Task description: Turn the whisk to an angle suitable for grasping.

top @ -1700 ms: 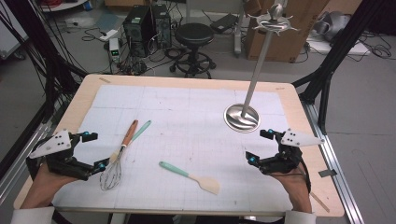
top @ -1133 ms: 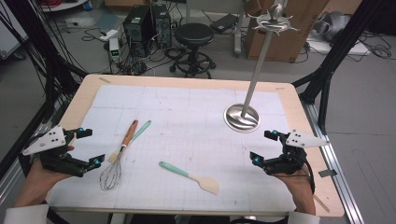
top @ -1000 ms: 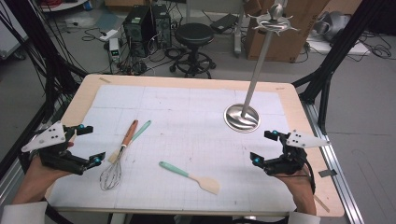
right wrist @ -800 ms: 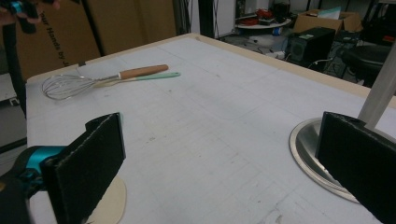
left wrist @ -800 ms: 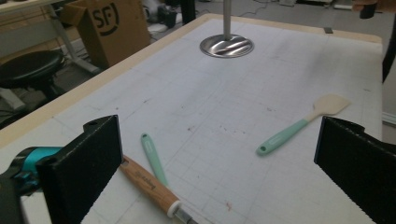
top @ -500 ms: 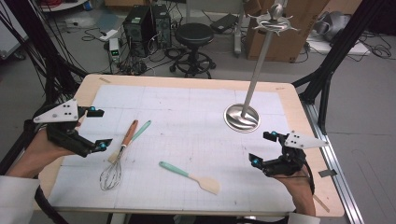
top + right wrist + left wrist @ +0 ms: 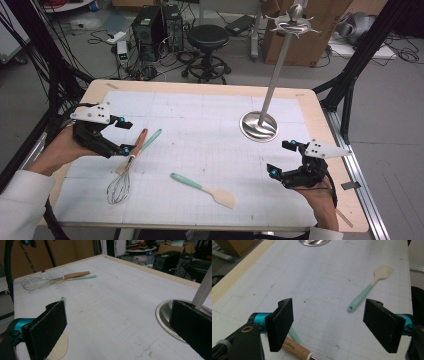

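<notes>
white gridded table [image 7: 200,130] | grey floor [image 7: 390,100] | black stool [image 7: 207,37]

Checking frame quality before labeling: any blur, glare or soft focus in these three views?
High view: even light, soft overall, glare on the stand base. Left gripper view: spatula and mat sharp, tongs' near body blurred. Right gripper view: close pads soft, whisk fairly clear.
</notes>
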Demonstrator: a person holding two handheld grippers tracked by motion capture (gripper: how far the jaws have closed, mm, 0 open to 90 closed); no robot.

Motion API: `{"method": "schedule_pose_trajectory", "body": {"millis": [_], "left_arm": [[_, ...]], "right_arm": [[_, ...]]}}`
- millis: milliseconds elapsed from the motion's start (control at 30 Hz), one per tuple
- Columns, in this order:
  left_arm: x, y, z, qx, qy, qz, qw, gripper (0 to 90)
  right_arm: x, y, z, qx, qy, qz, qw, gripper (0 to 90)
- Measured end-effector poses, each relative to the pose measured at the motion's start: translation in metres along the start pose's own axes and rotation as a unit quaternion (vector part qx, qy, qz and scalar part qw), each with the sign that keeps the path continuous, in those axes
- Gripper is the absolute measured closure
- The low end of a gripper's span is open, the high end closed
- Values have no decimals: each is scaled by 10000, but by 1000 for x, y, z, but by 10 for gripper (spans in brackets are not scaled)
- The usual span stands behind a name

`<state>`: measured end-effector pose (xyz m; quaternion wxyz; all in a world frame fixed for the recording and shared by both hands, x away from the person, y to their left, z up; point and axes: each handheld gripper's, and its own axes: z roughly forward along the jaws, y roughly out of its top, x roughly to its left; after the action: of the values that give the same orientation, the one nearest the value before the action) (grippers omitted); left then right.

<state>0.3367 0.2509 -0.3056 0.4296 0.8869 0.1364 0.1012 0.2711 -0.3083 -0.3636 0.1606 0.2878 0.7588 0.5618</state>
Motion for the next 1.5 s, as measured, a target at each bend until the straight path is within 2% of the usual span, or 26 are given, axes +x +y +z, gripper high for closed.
{"method": "schedule_pose_trajectory", "body": {"millis": [100, 200, 267, 333, 367, 433, 467, 500, 567, 633, 733, 767, 833, 900, 1033, 1300, 1500], "left_arm": [[3, -2, 6, 86, -49, 11, 10000, 318], [5, -5, 11, 140, -129, -28, 9998, 440], [7, -9, 15, 225, -254, -53, 9994, 515], [7, -13, 19, 319, -352, -125, 9988, 590], [7, -16, 21, 375, -408, -150, 9983, 590], [7, -20, 24, 516, -434, -148, 9976, 649], [8, -21, 26, 613, -445, -124, 9970, 735], [8, -23, 27, 632, -459, -131, 9969, 735], [8, -25, 30, 629, -527, -212, 9964, 828], [8, -29, 33, 750, -590, -254, 9951, 862], [9, -33, 39, 960, -709, -258, 9925, 886], [9, -34, 41, 948, -740, -311, 9923, 896], [10, -36, 44, 1053, -797, -256, 9909, 897], [8, -37, 47, 1134, -846, -307, 9895, 897], [7, -41, 51, 1322, -903, -264, 9868, 897], [5, -54, 51, 1417, -924, -368, 9849, 897], [2, -55, 55, 1491, -945, -307, 9838, 897]], "right_arm": [[0, 0, 0, 1, -5, 5, 10000, 2], [0, 0, 0, 8, -2, -1, 10000, 2], [1, 0, 0, 8, 12, 6, 10000, 2], [1, 0, 0, 15, 10, -9, 10000, 2], [1, 0, 0, 15, 10, -9, 10000, 2], [1, 0, 1, 26, 23, -11, 10000, 2], [1, -1, 1, 37, 13, -11, 10000, 2], [1, -1, 1, 37, 13, -11, 10000, 2], [2, -1, 1, 41, 20, -10, 10000, 2], [1, -1, 1, 49, 28, -18, 10000, 2], [0, -1, 1, 61, 28, -11, 10000, 2], [-1, -1, 1, 77, 33, -21, 10000, 2], [-2, -1, 1, 78, 22, 11, 10000, 2], [-2, 0, 1, 59, 27, -8, 10000, 2], [-2, 2, 3, 85, 55, -63, 9999, 2], [-1, 3, 7, 174, 104, -95, 9997, 2], [0, 5, 9, 187, 143, -117, 9997, 2]]}}
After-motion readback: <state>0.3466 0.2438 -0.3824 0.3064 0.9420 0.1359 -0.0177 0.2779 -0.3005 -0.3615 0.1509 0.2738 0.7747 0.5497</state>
